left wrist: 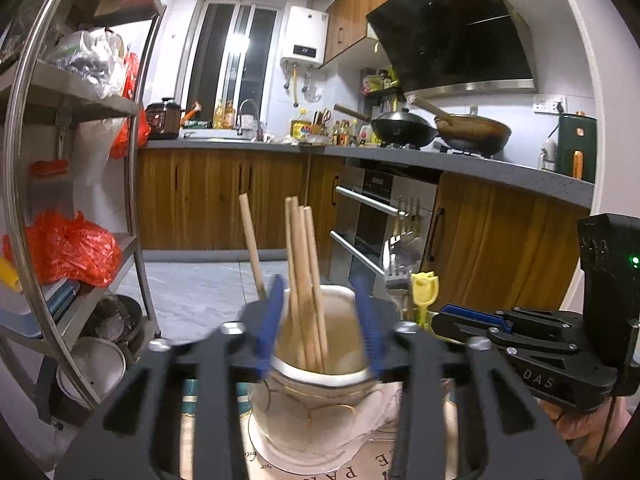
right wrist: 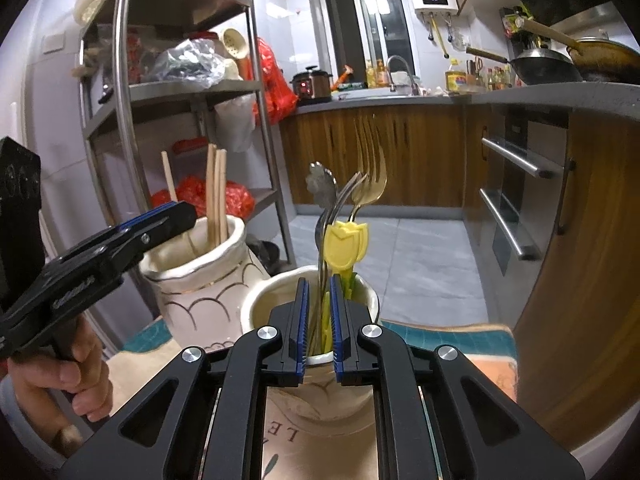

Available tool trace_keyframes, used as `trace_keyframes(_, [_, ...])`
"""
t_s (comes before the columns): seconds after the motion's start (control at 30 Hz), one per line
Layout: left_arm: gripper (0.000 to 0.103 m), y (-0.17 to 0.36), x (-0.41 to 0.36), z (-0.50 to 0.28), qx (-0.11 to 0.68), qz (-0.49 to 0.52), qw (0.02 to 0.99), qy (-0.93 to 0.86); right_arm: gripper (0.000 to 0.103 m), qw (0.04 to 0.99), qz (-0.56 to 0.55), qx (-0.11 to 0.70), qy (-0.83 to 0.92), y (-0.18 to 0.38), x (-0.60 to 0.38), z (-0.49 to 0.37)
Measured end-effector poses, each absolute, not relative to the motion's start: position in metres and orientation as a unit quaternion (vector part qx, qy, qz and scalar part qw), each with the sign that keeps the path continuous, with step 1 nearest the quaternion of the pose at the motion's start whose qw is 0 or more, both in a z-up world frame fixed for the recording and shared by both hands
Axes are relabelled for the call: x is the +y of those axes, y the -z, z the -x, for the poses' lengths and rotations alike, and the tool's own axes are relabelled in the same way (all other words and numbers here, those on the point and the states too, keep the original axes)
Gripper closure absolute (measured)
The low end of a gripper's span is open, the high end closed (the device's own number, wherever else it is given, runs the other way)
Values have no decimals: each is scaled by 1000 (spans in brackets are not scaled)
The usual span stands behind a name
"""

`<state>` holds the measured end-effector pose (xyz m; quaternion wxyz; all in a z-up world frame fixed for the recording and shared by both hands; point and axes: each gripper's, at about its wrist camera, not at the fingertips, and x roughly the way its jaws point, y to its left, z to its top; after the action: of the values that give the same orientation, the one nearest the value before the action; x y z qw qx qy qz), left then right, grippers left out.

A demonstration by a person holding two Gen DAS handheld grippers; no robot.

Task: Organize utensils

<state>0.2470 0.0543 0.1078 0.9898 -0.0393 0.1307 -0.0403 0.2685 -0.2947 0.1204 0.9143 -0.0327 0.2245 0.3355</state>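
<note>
Jaws first: our left gripper (left wrist: pixel 320 320) stands wide open over the mouth of the chopstick jar (left wrist: pixel 316 404), one blue pad on each side of the rim, gripping nothing. Our right gripper (right wrist: pixel 319 320) is nearly closed, with only a narrow gap between the pads, above the near rim of the cutlery jar (right wrist: pixel 312 388); thin metal stems pass through that gap, but we cannot tell whether the pads touch them.

Four wooden chopsticks (left wrist: pixel 304 280) stand in the left jar, three bunched and one leaning apart. The right jar holds a gold fork (right wrist: pixel 370 176), a spoon (right wrist: pixel 322 188) and a yellow tulip-shaped piece (right wrist: pixel 346 244), all upright and blocking our straight path down. Both jars sit just beside each other on a printed mat (right wrist: pixel 452 336).

Only the right camera shows the hand (right wrist: pixel 56 376) holding the left tool, and the cutlery in full; the left camera sees merely fork tines and the yellow tip past the jar.

Beyond stand a steel shelf rack (right wrist: pixel 188 92) with red bags, an oven (left wrist: pixel 376 216), wood cabinets, two woks (left wrist: pixel 440 128) and a window
</note>
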Motion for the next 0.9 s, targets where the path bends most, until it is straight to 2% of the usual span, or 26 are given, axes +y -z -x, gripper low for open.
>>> trace_keyframes(0.07, [57,-110,51,-239,123,31,991,45,89,916,28,217,-336,-123,-300,-265])
trace_keyframes(0.13, [51,-112,49,-232,116,30,992,49,82,919,25,208,-334,-125,-305,-260])
trace_keyframes(0.2, [47,-114,49,-224,110,32,992,51,80,922,22,200,-332,-127,-310,-256])
trace_keyframes(0.23, [41,-114,49,-219,106,33,993,48,79,923,20,197,-331,-128,-313,-254])
trace_keyframes(0.27, [31,-114,49,-213,101,34,993,45,77,924,16,192,-330,-129,-317,-251])
trace_keyframes(0.37, [11,-110,50,-194,82,39,995,40,62,929,11,181,-323,-131,-323,-243])
trace_keyframes(0.43, [5,-105,51,-183,74,40,996,38,45,932,8,174,-319,-131,-327,-238])
trace_keyframes(0.53, [5,-98,52,-174,80,40,996,26,23,936,6,159,-314,-129,-334,-228])
trace_keyframes(0.6, [5,-94,53,-170,84,40,995,20,22,937,4,155,-313,-127,-337,-223])
trace_keyframes(0.7, [5,-89,52,-164,87,36,996,8,14,940,-3,147,-309,-124,-341,-217])
trace_keyframes(0.9, [5,-79,51,-157,89,38,995,-11,9,943,4,141,-301,-115,-340,-206])
